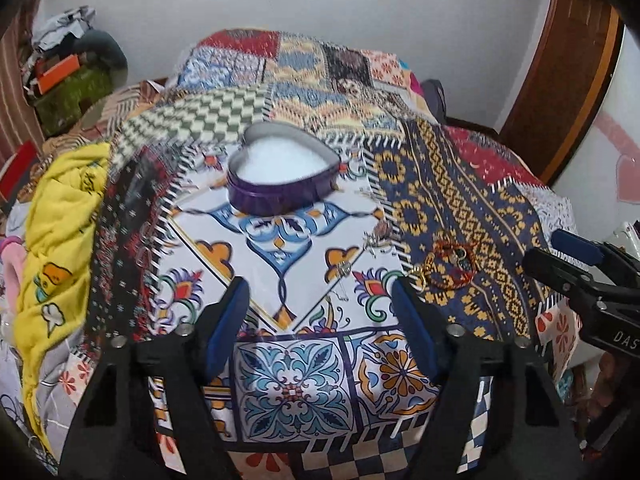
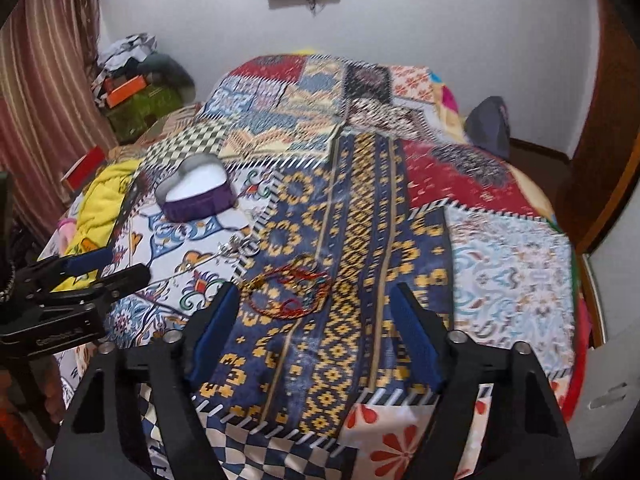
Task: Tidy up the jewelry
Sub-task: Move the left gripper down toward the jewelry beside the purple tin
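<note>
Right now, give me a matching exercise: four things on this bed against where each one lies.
1 heart-shaped box
2 red bracelet
3 silver jewelry
4 yellow cloth

A far left edge of bed
B blue-and-yellow patch
C white floral patch, far end
D seam between white and blue patches

Pairs: 1-C, 2-B, 3-D, 4-A

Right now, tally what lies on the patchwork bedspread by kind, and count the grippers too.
Heart-shaped purple box, open, white inside: 1
Red beaded bracelet tangle with gold clasp: 1
Silver jewelry pieces, small and blurred: at least 2, one, one
Grippers with blue pads, both open and empty: 2, left gripper, right gripper
Total: 6
</note>
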